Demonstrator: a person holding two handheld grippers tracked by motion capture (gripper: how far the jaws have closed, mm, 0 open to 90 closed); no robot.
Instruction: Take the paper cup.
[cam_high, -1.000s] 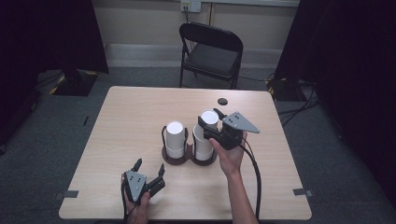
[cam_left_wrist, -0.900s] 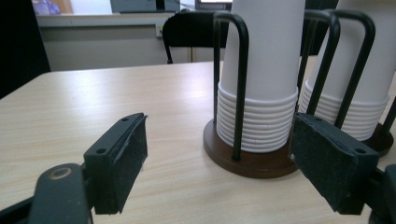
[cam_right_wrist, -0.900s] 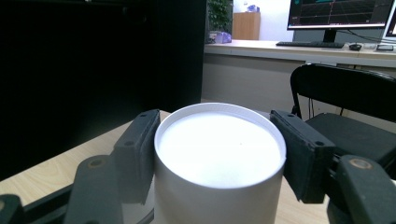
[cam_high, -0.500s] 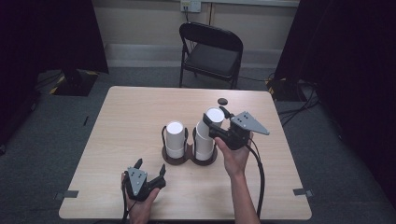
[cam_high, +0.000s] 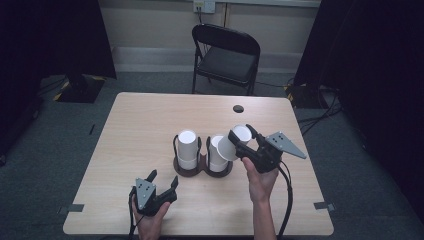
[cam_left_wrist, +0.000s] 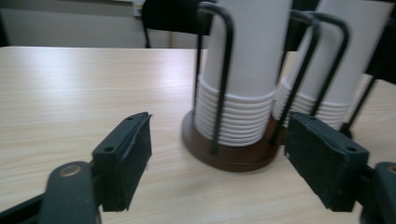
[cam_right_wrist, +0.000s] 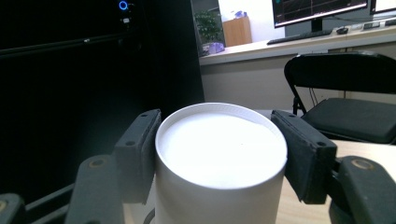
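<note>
A dark brown two-ring cup holder (cam_high: 189, 171) (cam_left_wrist: 224, 156) stands mid-table with black wire loops. It carries a left stack of white cups (cam_high: 187, 147) (cam_left_wrist: 243, 70) and a right stack (cam_high: 216, 151) (cam_left_wrist: 327, 60). My right gripper (cam_high: 241, 136) (cam_right_wrist: 217, 158) is shut on a single white cup (cam_high: 229, 147) (cam_right_wrist: 222, 140), held tilted in the air just right of the right stack. My left gripper (cam_high: 163, 177) (cam_left_wrist: 219, 158) rests near the table's front, pointing at the holder. Its jaws have just been closing a little but stand wide apart with nothing between them.
A black folding chair (cam_high: 227, 55) stands behind the table. A small dark round spot (cam_high: 238, 108) lies near the table's far edge. Cables trail on the floor at the right (cam_high: 320, 107). Bare tabletop (cam_high: 140, 130) spreads left of the holder.
My right gripper has carried the white cup up and to the right, away from the right stack, and tilted it. The left gripper has stayed where it was.
</note>
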